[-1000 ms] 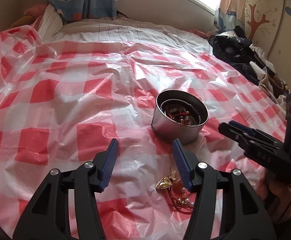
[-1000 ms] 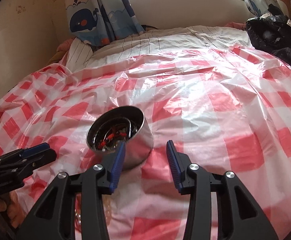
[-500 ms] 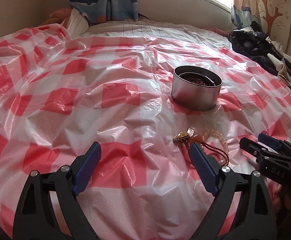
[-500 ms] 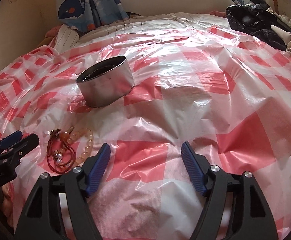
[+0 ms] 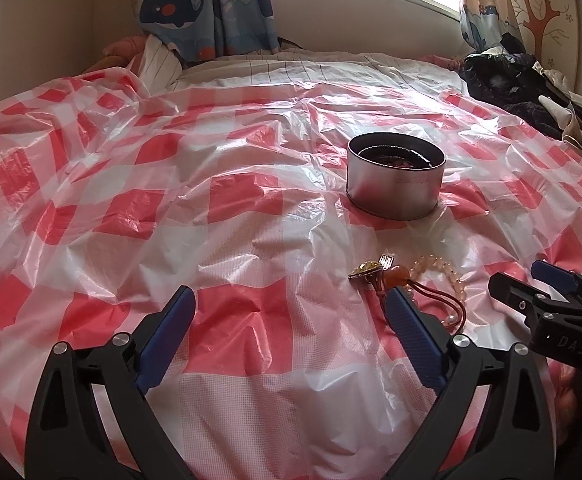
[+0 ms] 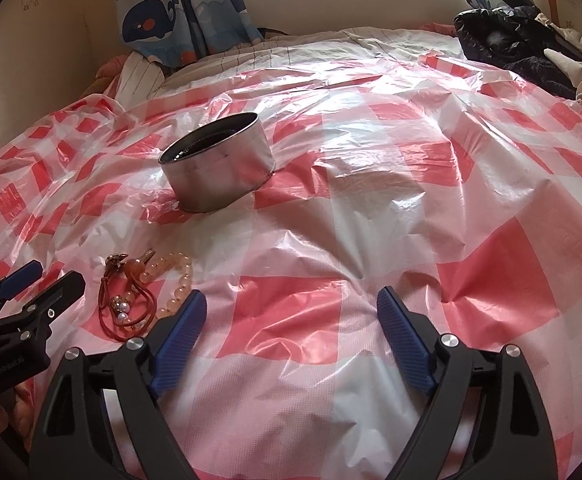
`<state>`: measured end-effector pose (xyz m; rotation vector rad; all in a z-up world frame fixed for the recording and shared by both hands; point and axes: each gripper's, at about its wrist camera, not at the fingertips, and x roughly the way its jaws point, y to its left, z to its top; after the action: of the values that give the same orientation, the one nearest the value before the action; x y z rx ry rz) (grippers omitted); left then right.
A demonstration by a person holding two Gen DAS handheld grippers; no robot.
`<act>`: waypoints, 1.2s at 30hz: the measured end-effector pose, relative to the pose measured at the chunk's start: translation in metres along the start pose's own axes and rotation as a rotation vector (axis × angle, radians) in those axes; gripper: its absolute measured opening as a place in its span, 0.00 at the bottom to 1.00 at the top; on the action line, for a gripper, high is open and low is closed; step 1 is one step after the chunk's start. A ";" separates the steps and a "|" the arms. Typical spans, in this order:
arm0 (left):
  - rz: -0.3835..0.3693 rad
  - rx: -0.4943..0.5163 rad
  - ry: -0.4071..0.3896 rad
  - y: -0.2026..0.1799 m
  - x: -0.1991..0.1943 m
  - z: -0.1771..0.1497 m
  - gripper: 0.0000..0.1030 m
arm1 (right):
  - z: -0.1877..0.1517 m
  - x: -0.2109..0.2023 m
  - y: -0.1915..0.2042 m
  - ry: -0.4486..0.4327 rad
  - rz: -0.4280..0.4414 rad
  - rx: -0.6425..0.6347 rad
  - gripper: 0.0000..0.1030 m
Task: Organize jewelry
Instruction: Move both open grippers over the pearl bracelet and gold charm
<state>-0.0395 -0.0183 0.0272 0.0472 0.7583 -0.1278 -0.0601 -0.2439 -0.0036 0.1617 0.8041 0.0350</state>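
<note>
Both grippers spread wide above the bed, jewelry loose on the sheet, tin waiting.

The left gripper and right gripper have just been opening and now stand released with nothing between their fingers. The jewelry pile, a beaded bracelet, a red cord with pearls and a gold pendant, lies on the checked plastic sheet, just beside the left gripper's right finger and near the round metal tin, which already holds some pieces. This looks like the step between picks: the next move calls for lining one gripper over a single piece, since cord and beads overlap and may drag together. Open sheet lies all around; the dark clothes sit well apart.
</note>
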 end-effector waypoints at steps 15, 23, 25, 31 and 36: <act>0.008 0.019 0.011 -0.002 0.004 0.001 0.90 | 0.001 0.000 0.002 0.001 0.002 -0.002 0.85; 0.010 0.021 0.012 -0.003 0.004 0.001 0.90 | 0.001 0.000 0.002 0.000 0.002 -0.002 0.85; 0.010 0.021 0.012 -0.003 0.004 0.001 0.90 | 0.001 0.001 0.002 0.000 0.002 -0.002 0.85; 0.008 0.021 0.012 -0.003 0.004 0.001 0.90 | 0.001 0.000 0.002 0.000 0.002 -0.002 0.85; -0.060 0.016 0.000 -0.001 0.001 0.002 0.90 | 0.001 -0.001 0.003 -0.010 0.000 0.001 0.85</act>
<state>-0.0373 -0.0192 0.0278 0.0396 0.7587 -0.1909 -0.0603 -0.2413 -0.0014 0.1623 0.7944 0.0337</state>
